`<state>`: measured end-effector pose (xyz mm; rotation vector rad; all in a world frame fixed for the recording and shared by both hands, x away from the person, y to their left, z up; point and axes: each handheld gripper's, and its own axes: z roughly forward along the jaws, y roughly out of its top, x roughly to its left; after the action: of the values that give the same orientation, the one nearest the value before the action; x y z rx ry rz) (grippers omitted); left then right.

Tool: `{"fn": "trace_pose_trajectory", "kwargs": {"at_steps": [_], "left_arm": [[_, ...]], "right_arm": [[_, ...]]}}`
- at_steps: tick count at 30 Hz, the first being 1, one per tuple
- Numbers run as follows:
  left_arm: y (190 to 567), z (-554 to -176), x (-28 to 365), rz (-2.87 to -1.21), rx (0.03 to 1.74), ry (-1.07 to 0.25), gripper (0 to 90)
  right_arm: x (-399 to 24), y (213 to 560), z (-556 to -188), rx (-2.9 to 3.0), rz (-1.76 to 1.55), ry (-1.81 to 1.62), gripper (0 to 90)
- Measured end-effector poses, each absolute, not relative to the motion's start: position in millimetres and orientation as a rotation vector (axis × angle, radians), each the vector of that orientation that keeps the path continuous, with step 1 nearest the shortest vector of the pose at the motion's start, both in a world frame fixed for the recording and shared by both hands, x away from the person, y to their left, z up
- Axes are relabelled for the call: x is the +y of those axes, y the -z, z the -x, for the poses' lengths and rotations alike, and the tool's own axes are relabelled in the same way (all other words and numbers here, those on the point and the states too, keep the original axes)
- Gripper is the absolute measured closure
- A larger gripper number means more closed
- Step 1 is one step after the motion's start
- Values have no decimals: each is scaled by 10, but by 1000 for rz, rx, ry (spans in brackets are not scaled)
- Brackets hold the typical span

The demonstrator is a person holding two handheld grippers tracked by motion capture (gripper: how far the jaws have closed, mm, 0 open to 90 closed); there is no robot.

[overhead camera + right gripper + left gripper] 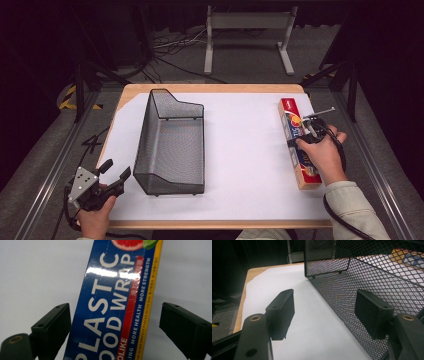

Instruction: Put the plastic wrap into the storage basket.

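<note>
Right gripper [113, 322] nearest lens: jaws spread wide either side of plastic wrap box [117, 302], pads clear of its sides, nothing gripped. Straddle likely lines up grasp across box's narrow width. Box lies flat at right edge of surface [240, 150], long axis running away from person. Left gripper [114, 174] parked at near-left corner, jaws open, empty, just beside mesh basket [172, 145], probably waiting. Basket upright mid-surface, empty inside, well apart from box.

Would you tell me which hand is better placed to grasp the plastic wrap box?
The right: its tool straddles the plastic wrap box, jaws open. The left tool waits by the mesh basket.
</note>
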<state>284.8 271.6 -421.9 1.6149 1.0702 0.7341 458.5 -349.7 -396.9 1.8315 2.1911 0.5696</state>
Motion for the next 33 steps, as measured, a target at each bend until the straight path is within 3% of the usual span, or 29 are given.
{"fn": "trace_pose_trajectory", "kwargs": {"at_steps": [8,14,21,33], "left_arm": [[4220,-2849,2712,-1620,1067,-735,332],[4220,-2849,2712,-1621,1068,-737,332],[4222,-2852,2707,-1624,1072,-740,332],[4224,-2858,2703,-1628,1072,-740,332]], "right_arm": [[-3456,4064,-4604,2190,-1848,-511,137],[-3409,4081,-4605,2202,-1877,-477,289],[-3311,4032,-4593,2120,-1941,-364,376],[-3413,3958,-4525,2072,-1960,-456,406]]}}
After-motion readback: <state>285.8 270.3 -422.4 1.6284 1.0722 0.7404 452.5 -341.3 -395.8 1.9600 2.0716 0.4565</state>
